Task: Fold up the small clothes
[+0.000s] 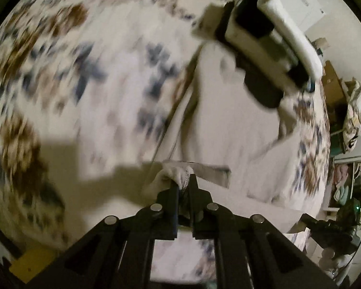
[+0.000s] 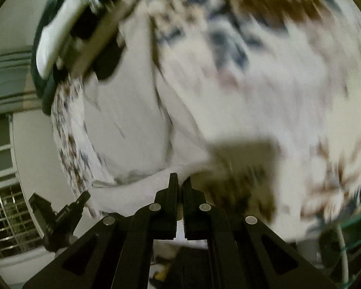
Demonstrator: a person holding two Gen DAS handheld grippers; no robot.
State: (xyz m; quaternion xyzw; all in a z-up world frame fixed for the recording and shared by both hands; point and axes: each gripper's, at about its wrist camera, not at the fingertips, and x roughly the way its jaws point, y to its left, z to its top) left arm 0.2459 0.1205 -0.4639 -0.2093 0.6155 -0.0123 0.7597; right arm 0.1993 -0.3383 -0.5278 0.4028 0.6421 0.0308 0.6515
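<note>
The left gripper (image 1: 183,183) is pinching a bunched white edge of the small white garment (image 1: 228,130), its jaws closed on a wad of fabric right at the tips; the cloth is spreading ahead of and to the right of those jaws over the floral bedsheet (image 1: 60,72). The right gripper (image 2: 180,185) is likewise holding a hem of the same garment, jaws nearly together with white cloth caught between them, the body of the garment lying ahead and to the left of the tips. Both views are blurred, so the step appears to be a two-handed lift or carry of one edge. The next move probably calls for bringing both held corners across evenly and laying them down aligned before releasing.
</note>
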